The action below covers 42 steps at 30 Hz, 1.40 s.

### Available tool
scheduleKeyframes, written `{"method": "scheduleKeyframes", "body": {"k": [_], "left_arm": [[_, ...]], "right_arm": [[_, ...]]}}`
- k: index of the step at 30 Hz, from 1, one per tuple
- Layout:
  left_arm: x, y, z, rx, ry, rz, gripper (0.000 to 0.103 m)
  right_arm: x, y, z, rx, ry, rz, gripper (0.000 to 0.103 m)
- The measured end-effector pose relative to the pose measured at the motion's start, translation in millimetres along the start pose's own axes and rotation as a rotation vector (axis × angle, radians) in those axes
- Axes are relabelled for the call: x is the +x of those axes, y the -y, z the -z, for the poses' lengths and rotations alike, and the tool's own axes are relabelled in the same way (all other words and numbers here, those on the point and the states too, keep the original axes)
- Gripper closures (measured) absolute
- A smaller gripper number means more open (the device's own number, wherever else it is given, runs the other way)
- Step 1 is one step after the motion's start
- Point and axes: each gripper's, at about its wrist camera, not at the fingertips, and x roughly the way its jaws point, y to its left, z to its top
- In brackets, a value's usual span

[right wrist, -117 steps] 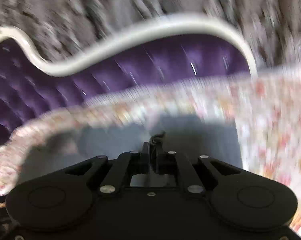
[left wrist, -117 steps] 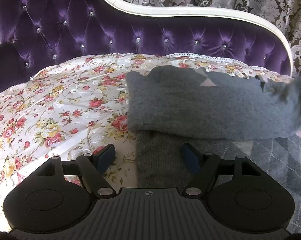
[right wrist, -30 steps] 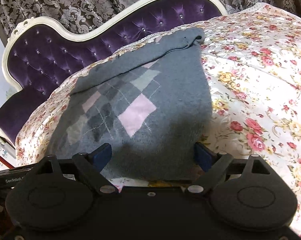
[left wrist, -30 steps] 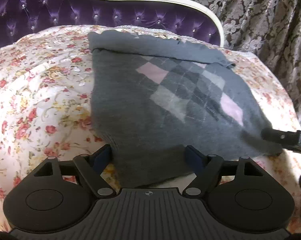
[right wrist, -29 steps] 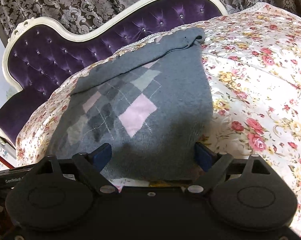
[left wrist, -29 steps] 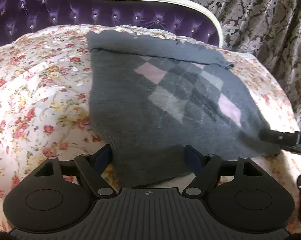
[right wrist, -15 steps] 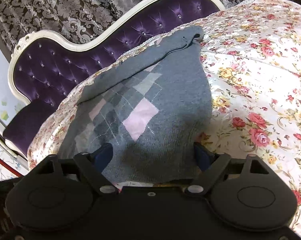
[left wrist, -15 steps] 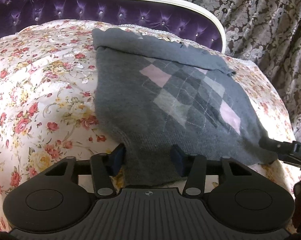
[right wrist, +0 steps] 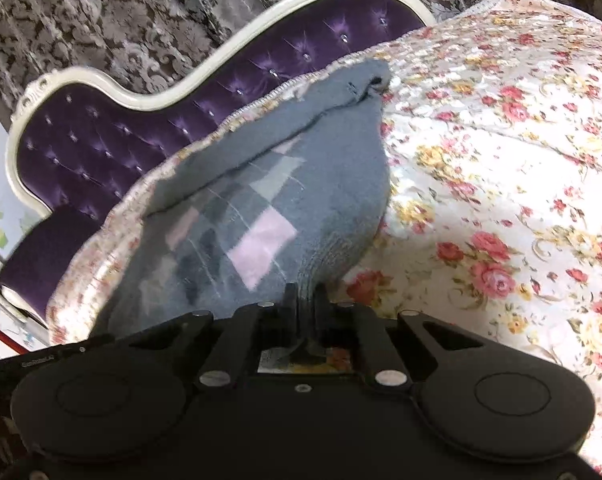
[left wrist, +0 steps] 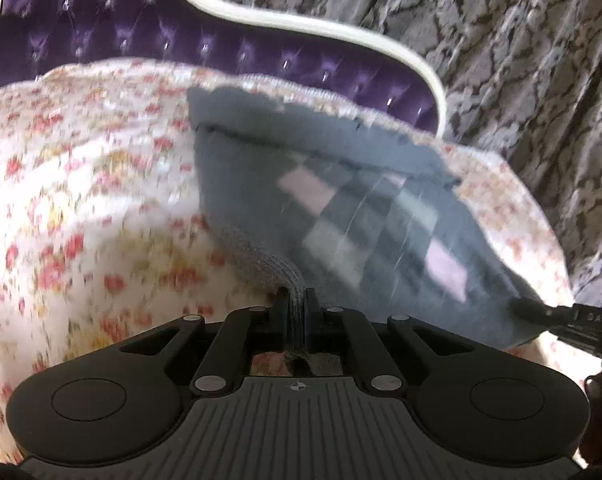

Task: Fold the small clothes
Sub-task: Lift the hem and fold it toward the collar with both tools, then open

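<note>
A small grey argyle sweater [left wrist: 341,208] with pink and pale diamonds lies on the floral bedspread [left wrist: 81,208], its far part folded across as a band. My left gripper [left wrist: 297,304] is shut on the near left corner of the hem, and the knit is bunched between its pads. The right gripper [right wrist: 304,296] is shut on the near right corner of the same sweater [right wrist: 269,216], which rises into a peak at the pads. The right gripper's tip [left wrist: 557,316] shows at the sweater's right corner in the left wrist view.
A purple tufted headboard [left wrist: 261,56] with a cream frame curves behind the bed, seen too as the headboard [right wrist: 113,136] in the right wrist view. Patterned brocade curtains [left wrist: 521,60] hang behind it. The bedspread [right wrist: 501,200] stretches wide to the right.
Both grippers stood open around the sweater's near hem and have closed on it. The left gripper has lifted slightly, and the hem now bunches up at both corners.
</note>
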Motion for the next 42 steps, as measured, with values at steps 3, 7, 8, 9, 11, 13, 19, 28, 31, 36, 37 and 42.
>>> {"method": "scheduleKeyframes", "body": {"k": [3, 7, 8, 9, 11, 13, 19, 28, 31, 36, 37, 42], "left_arm": [[-9, 2, -20, -0.001, 0.033, 0.024, 0.097], [-14, 2, -52, -0.006, 0.072, 0.062, 0.097], [-14, 1, -62, -0.008, 0.082, 0.076, 0.097], [-14, 1, -69, -0.008, 0.09, 0.084, 0.097], [-12, 0, -86, 0.002, 0.112, 0.098, 0.097], [-8, 2, -105, 0.011, 0.14, 0.104, 0.097], [17, -2, -156, 0.021, 0.212, 0.098, 0.098], [98, -22, -214, -0.017, 0.222, 0.032, 0.098], [132, -35, -226, -0.051, 0.188, 0.011, 0.098], [193, -52, -235, -0.069, 0.121, -0.057, 0.098], [203, -55, -236, -0.071, 0.109, -0.064, 0.098], [242, -65, -239, -0.076, 0.056, -0.102, 0.098]], "right_arm": [[-7, -3, -12, 0.014, 0.027, -0.041, 0.09], [-12, -12, -36, 0.01, 0.07, -0.092, 0.09], [-13, -15, -44, 0.009, 0.082, -0.107, 0.09], [-13, -17, -51, 0.007, 0.093, -0.119, 0.09], [-13, -21, -66, -0.001, 0.111, -0.146, 0.09], [-10, -26, -82, -0.009, 0.131, -0.172, 0.09], [13, -40, -133, -0.064, 0.205, -0.214, 0.091], [87, -38, -201, -0.098, 0.269, -0.195, 0.091], [123, -29, -220, -0.079, 0.268, -0.157, 0.091], [184, -7, -242, -0.03, 0.231, -0.085, 0.091], [197, -2, -244, -0.025, 0.216, -0.066, 0.091], [247, 15, -249, -0.009, 0.137, -0.001, 0.091]]}}
